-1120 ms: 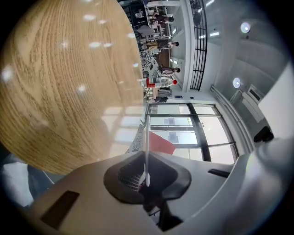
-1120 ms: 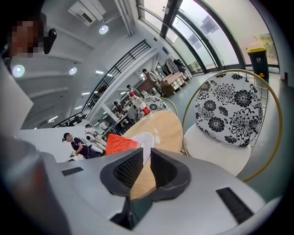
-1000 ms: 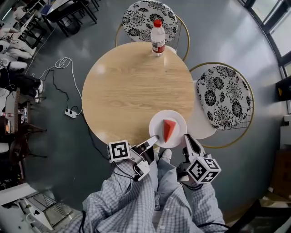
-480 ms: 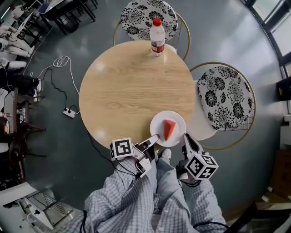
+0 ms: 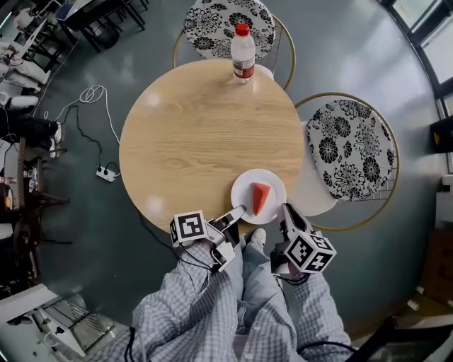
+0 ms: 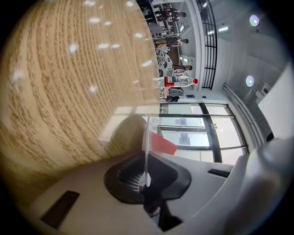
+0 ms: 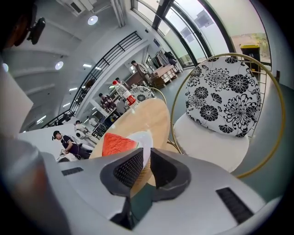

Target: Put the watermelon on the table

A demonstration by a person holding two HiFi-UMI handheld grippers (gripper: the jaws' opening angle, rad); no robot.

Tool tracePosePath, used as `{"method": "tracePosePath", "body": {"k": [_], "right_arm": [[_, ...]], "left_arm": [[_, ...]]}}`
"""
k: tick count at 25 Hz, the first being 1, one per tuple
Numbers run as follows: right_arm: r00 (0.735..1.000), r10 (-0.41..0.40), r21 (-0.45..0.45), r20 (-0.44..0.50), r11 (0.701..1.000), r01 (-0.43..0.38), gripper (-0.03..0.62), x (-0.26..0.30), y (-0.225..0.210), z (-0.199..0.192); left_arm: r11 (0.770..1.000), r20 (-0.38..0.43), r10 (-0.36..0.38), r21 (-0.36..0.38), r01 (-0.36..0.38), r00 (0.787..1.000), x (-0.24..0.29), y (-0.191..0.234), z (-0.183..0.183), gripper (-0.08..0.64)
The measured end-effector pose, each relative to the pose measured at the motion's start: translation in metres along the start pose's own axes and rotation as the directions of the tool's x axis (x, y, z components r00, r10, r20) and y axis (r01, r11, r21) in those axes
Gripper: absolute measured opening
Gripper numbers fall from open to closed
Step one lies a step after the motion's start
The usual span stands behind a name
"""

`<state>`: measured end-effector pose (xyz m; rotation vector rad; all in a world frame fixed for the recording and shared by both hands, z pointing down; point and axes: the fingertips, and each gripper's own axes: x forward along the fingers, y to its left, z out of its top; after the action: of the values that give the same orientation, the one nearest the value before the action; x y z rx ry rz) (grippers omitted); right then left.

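Head view shows me a white round plate with one red wedge of watermelon lying on it, and nothing else on it. The plate sits at 5 o'clock on the round pale-wood table, right by the near edge. I cannot tell whether it rests on the wood or is just above it.

The left gripper is clamped on the plate's rim at the plate's 7 o'clock. In its own view the thin white edge runs straight between the nearly closed pads. The right gripper meets the rim at 4 o'clock, its jaws narrowed onto the edge.

Most of the tabletop from 6 round to 11 o'clock is bare. A clear plastic bottle with a red cap and red label stands at 12 o'clock, well apart from the plate. I cannot read the print on its label.

Two gold-wire chairs with black-and-white floral cushions crowd the table, one at 12 o'clock and one at 3 o'clock. The 3 o'clock chair is just beside the right gripper. A white power strip lies on the grey floor at 9 o'clock.
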<state>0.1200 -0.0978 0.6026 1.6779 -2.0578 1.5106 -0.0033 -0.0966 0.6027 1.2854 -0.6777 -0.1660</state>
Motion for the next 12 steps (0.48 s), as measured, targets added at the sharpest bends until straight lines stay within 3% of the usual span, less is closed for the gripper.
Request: {"method": "tracePosePath", "body": {"k": [5, 8, 12], "right_arm": [[0.999, -0.029, -0.047, -0.02, 0.999, 0.028, 0.057, 0.0042, -0.0029, 0.0017], [0.997, -0.072, -0.168, -0.033, 0.984, 0.065, 0.057, 0.007, -0.002, 0.0038], [0.993, -0.109, -0.342, -0.034, 0.935, 0.091, 0.057, 0.0059, 0.0022, 0.0093]], "left_arm": [[1.0, -0.01, 0.026, 0.016, -0.026, 1.0, 0.0046, 0.0023, 0.0017, 0.019], [0.999, -0.013, 0.03, 0.015, -0.03, 0.999, 0.0067, 0.0026, 0.0028, 0.018], [0.999, -0.013, 0.03, 0.01, -0.03, 0.999, 0.0087, 0.0015, 0.0044, 0.018]]}}
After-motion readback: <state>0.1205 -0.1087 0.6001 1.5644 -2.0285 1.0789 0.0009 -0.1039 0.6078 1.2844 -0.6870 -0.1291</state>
